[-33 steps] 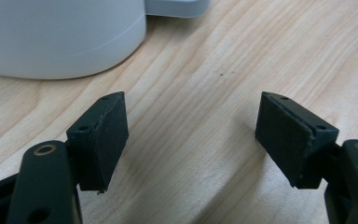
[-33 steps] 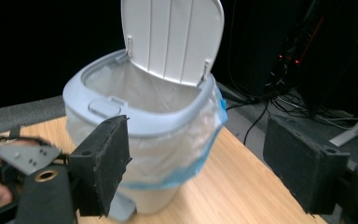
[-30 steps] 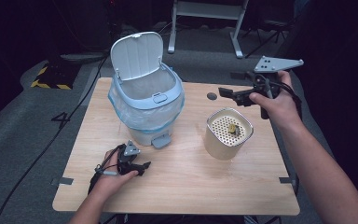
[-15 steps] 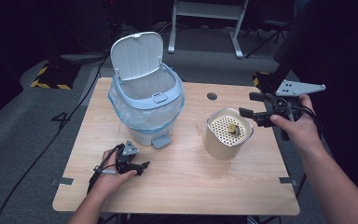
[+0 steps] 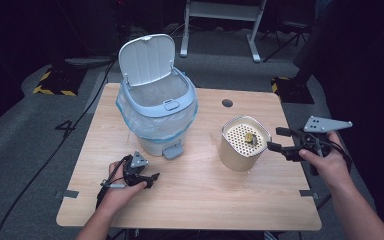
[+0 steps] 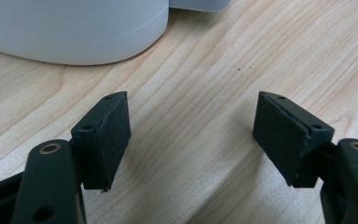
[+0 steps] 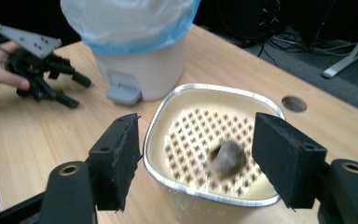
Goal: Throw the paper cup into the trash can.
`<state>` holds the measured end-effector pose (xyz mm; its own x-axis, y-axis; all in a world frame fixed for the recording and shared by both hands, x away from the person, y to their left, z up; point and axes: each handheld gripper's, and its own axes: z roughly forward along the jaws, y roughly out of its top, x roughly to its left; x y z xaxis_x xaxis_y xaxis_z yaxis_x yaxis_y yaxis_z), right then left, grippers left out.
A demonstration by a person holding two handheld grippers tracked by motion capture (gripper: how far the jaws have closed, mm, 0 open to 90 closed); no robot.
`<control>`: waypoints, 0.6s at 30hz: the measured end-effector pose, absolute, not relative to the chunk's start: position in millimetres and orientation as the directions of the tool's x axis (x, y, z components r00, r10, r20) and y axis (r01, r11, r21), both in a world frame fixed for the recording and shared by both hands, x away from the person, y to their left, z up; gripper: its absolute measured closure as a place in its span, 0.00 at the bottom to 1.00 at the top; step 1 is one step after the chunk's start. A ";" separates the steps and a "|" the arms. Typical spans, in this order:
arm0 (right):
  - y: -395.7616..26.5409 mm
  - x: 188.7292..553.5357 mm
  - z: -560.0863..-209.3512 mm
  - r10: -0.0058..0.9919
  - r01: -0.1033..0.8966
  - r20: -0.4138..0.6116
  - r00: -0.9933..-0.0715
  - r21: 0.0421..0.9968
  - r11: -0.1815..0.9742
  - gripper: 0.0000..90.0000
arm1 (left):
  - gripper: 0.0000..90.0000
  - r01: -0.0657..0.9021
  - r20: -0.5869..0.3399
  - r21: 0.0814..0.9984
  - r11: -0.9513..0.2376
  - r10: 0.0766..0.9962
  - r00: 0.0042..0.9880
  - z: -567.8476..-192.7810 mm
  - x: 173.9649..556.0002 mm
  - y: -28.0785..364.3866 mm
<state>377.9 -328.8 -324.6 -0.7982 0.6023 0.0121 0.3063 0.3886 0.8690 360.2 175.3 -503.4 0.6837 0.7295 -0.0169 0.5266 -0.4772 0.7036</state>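
Right gripper (image 5: 272,140) lower, jaws freshly closer yet apart, empty, beside cream container (image 5: 237,157).

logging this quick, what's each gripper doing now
left gripper: open, empty, low over the table
right gripper: open though jaws just closed further, empty, beside the cream container

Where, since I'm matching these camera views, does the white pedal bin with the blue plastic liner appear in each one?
High view: white pedal bin, lid up, on the back left of the light wooden table.
Left gripper view: its rounded white base across the top left.
Right gripper view: top centre, beyond the jaws.
Shared landmark: the grey foot pedal at the bin's base; the pale piece at the left gripper view's top edge is probably it.
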 end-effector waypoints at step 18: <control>-346.9 361.4 -414.2 0.647 0.396 0.047 -0.761 0.823 0.407 0.36 | 0.29 0.533 -0.021 0.702 -0.472 0.735 0.678 -503.5 359.1 175.9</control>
